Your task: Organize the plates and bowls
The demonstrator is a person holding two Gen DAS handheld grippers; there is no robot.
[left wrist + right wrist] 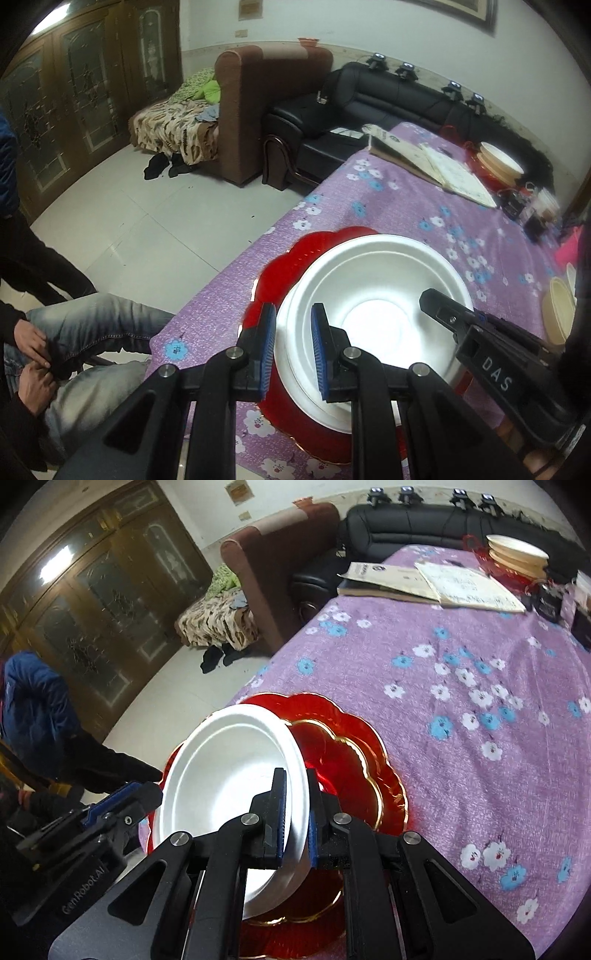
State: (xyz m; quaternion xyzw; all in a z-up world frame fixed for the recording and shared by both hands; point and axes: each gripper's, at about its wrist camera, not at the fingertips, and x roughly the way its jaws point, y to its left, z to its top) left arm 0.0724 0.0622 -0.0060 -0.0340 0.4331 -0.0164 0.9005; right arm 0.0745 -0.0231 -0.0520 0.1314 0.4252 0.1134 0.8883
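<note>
A white bowl (373, 295) sits tilted over red scalloped plates (295, 254) with gold rims at the near edge of the purple flowered table. My left gripper (293, 354) straddles the bowl's left rim with a gap between the pads; its grip is not certain. My right gripper (295, 812) is shut on the bowl's (229, 768) right rim, above the red plates (351, 753). The right gripper also shows in the left wrist view (476, 336), and the left gripper in the right wrist view (122, 805).
Beige bowls on a red plate (517, 554) stand at the far end beside open books (436, 579). A beige bowl (557, 314) lies to the right. Dark small items (532, 210) sit far right. A seated person (74, 332) is left of the table. Sofas stand behind.
</note>
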